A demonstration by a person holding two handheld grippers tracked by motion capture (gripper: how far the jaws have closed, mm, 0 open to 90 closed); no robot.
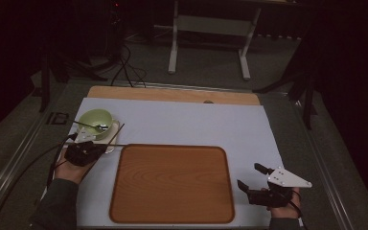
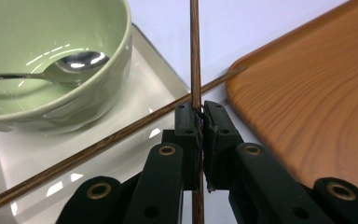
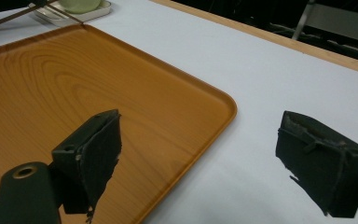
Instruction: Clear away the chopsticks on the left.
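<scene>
A pale green bowl (image 1: 96,120) with a metal spoon (image 1: 92,126) in it stands on a white square dish (image 1: 116,127) at the table's left. My left gripper (image 1: 96,148) sits just in front of that dish, shut on a dark wooden chopstick (image 2: 195,56) that points away between the jaws. A second chopstick (image 2: 98,145) lies slantwise across the dish toward the tray. The wooden tray (image 1: 172,184) lies bare in the middle. My right gripper (image 1: 252,176) hovers open off the tray's right edge (image 3: 223,100), nothing between its pads.
A white mat (image 1: 196,124) covers the table, with a wooden strip (image 1: 172,94) along its far edge. Cables (image 1: 124,67) and a white stand frame (image 1: 211,28) are on the floor beyond. A person's hands and sleeves come in at the bottom.
</scene>
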